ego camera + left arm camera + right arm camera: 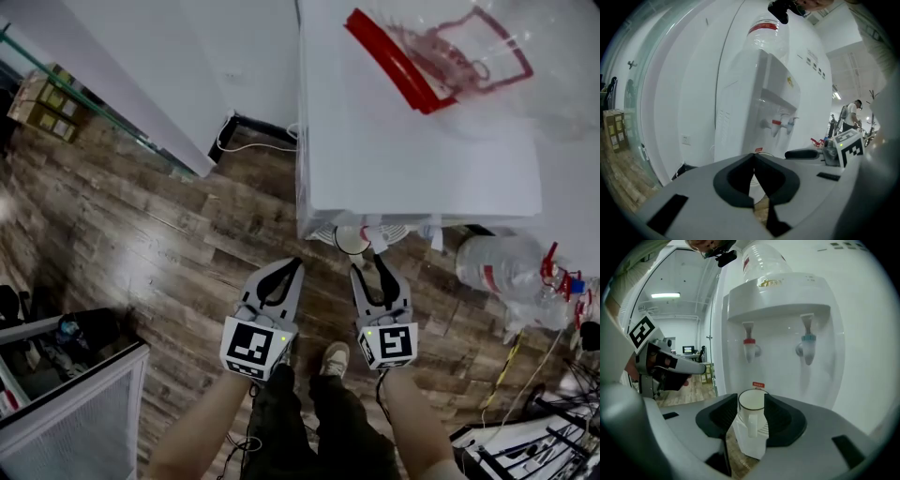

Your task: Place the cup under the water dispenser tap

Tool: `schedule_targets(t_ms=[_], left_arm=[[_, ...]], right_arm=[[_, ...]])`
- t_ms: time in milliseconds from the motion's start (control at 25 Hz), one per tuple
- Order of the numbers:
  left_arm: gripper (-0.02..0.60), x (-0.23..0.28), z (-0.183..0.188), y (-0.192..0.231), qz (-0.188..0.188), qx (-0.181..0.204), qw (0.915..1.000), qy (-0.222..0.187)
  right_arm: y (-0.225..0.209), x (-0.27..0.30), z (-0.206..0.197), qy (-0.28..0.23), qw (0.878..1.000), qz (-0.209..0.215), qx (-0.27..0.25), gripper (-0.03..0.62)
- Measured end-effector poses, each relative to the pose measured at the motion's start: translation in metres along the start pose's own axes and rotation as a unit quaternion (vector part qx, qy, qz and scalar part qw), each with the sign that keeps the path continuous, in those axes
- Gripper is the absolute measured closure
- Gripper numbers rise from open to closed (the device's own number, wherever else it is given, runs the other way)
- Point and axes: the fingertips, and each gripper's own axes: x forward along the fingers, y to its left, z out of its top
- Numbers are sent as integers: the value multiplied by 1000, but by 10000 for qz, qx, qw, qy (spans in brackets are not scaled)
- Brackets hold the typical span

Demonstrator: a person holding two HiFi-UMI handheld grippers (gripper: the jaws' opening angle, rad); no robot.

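A white cup (353, 241) (751, 413) with its handle toward me stands on the drip tray (401, 232) of the white water dispenser (422, 141) (778, 333), in line below the red tap (750, 347); the blue tap (807, 345) is to its right. My right gripper (368, 264) (751, 399) is open, its tips either side of the cup's near side, not pressing it. My left gripper (296, 265) (753, 157) is shut and empty, left of the cup, pointing at the dispenser (759, 93).
An upturned water bottle (441, 47) sits on the dispenser. Empty bottles (506, 267) lie on the wood floor at right, with cables (525, 431) nearby. A glass-topped cabinet (66, 412) is at lower left, cartons (42, 103) far left. My shoes (335, 358) are below the grippers.
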Motion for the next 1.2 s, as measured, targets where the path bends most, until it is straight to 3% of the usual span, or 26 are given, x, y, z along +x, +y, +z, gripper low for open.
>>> schedule_targets(t_ms=[320, 600, 800, 1040, 1200], left_arm=[[575, -40, 70, -18, -74, 300, 9995, 27], [575, -82, 146, -44, -162, 456, 9988, -5], [575, -115, 203, -62, -133, 454, 9988, -125], [575, -158, 286, -95, -306, 906, 9947, -390], [575, -184, 332, -113, -436, 954, 9927, -597]], right_arm=[[4, -53, 85, 75, 9999, -61, 142, 505], [9, -110, 187, -223, 9995, 62, 220, 571], [15, -152, 261, -453, 9985, 132, 284, 576], [20, -205, 346, -562, 9974, 154, 415, 588], [24, -235, 393, -560, 9978, 165, 313, 588]])
